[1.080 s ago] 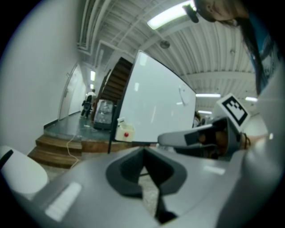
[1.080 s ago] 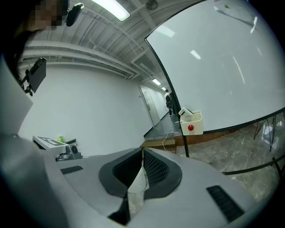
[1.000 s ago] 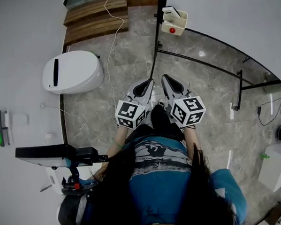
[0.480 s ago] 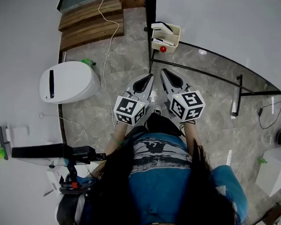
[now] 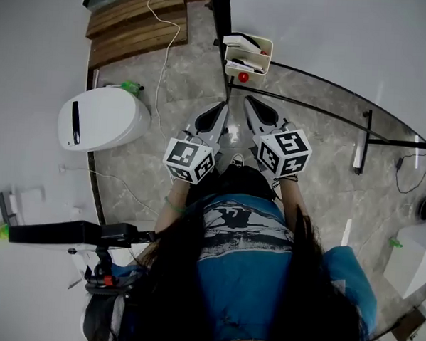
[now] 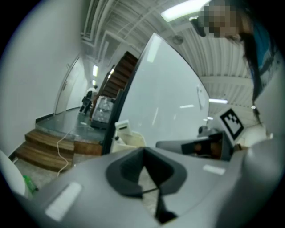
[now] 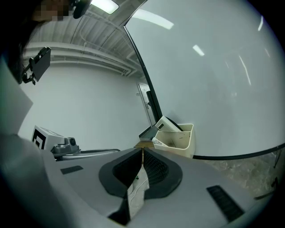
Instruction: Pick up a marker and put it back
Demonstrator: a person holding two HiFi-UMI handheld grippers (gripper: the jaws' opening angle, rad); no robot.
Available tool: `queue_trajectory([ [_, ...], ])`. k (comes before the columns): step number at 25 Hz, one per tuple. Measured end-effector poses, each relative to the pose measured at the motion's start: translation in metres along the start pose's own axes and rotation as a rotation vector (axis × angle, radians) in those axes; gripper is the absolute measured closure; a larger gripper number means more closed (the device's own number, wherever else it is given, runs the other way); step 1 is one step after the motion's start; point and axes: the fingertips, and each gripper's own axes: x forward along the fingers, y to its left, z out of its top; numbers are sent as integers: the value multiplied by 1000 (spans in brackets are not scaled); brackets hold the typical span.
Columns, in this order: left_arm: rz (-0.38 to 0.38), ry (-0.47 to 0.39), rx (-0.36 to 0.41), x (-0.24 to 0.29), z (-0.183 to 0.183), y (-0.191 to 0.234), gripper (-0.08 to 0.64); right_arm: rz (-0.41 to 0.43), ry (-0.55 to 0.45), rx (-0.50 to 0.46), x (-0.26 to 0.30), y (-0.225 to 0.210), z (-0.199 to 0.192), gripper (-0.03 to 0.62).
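A grey marbled floor fills the middle of the head view. At the left of the frame a white rounded appliance sits on it, with a small green item just beside its upper edge. A thin white cable trails down from the top edge, past the appliance. Wooden steps rise at the upper left. Black frame bars cross the floor toward the right. At top centre a cream holder hangs beside a black post; the few items in it are too small to tell.
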Motion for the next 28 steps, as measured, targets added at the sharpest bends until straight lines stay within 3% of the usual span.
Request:
queue_trajectory([
  [6, -12, 38, 45, 10, 2, 5, 555, 18, 24, -36, 13, 3, 2, 575],
  [12, -51, 74, 57, 23, 9, 40, 554, -67, 34, -103, 47, -9, 13, 571],
  [16, -82, 84, 50, 26, 18, 66, 554, -87, 63, -144, 68, -5, 18, 466],
  [21, -159, 89, 73, 37, 32, 91, 545, -200, 143, -278, 98, -11, 17, 424],
  [28, -252, 96, 76, 48, 47, 131, 545, -331, 236, -326, 146, -25, 14, 400],
])
